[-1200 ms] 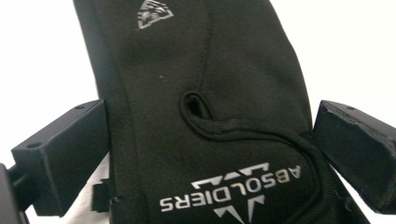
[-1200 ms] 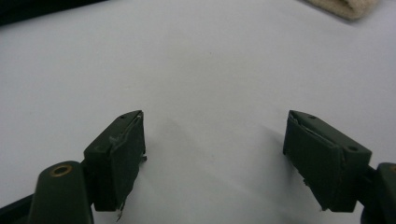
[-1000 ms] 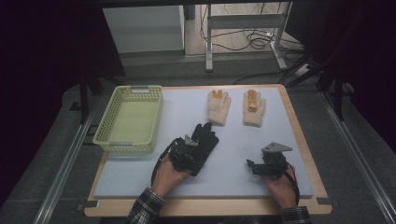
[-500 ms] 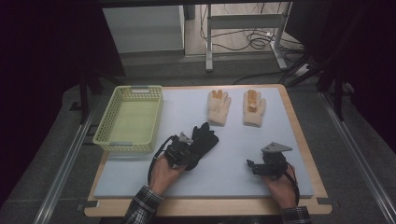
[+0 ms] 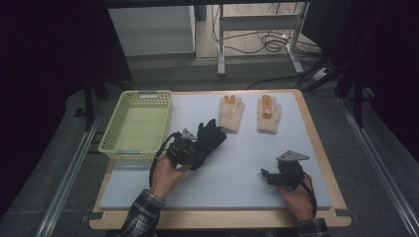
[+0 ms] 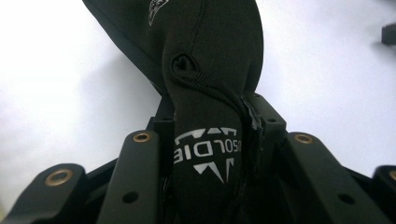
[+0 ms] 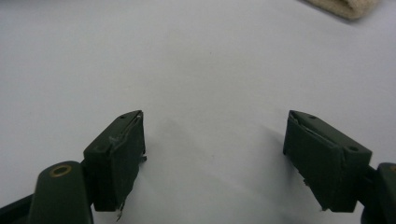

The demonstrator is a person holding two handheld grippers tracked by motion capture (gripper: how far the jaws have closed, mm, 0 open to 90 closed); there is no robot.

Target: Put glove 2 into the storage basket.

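A black glove (image 5: 210, 136) with white lettering hangs from my left gripper (image 5: 194, 151), left of the mat's middle. In the left gripper view both jaws press on the cuff end of the black glove (image 6: 210, 65), so the left gripper (image 6: 210, 140) is shut on it, and the fingers trail away over the white mat. My right gripper (image 5: 267, 177) rests near the front right of the mat. Its jaws stand wide apart, and the right gripper (image 7: 215, 149) has only bare mat between them.
Two cream gloves (image 5: 231, 114) (image 5: 268, 114) with orange fingertips lie side by side at the back of the mat; one's edge (image 7: 348, 7) shows in the right gripper view. A yellow-green mesh basket (image 5: 127, 153) stands at the left. The wooden table edge (image 5: 316, 143) frames the mat.
My left gripper has closed on the black glove and lifted it, drifting a little left. The glove's fingers have come up with it. The right gripper has stayed put.
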